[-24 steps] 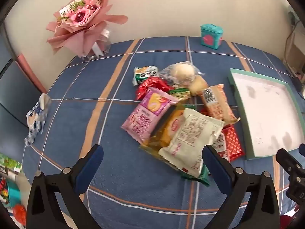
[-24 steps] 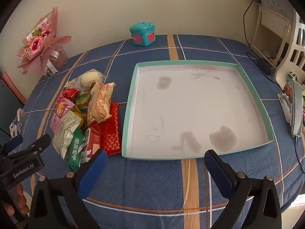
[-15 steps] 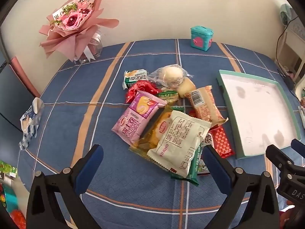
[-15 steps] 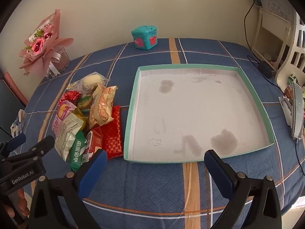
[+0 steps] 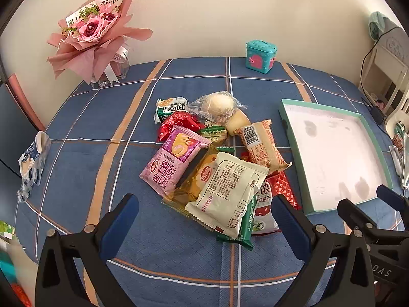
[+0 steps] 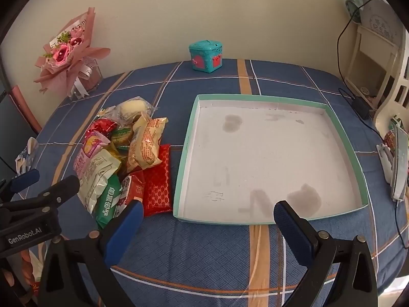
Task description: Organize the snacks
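A heap of wrapped snacks (image 5: 217, 158) lies on the blue plaid cloth, among them a pink Swiss roll pack (image 5: 173, 161), a cream packet (image 5: 227, 189), an orange barcode packet (image 5: 260, 143) and a red packet (image 6: 157, 181). Right of the heap sits an empty teal-rimmed tray (image 6: 186, 153) with a stained white floor. My left gripper (image 5: 204, 207) hovers open above the near edge of the heap, holding nothing. My right gripper (image 6: 207, 212) hangs open over the tray's near rim (image 5: 294, 140), also holding nothing. Each gripper shows at the edge of the other's view.
A pink bouquet (image 5: 94, 33) in a clear holder stands at the back left by the wall. A small teal box (image 6: 206, 56) sits at the back centre. A crumpled blue-white wrapper (image 5: 32, 161) lies at the left edge. A white shelf (image 6: 370, 58) and cables flank the right side.
Both grippers have pulled back and up a little, so the heap and the tray sit slightly farther away in view. Both stay open; no snack has moved.
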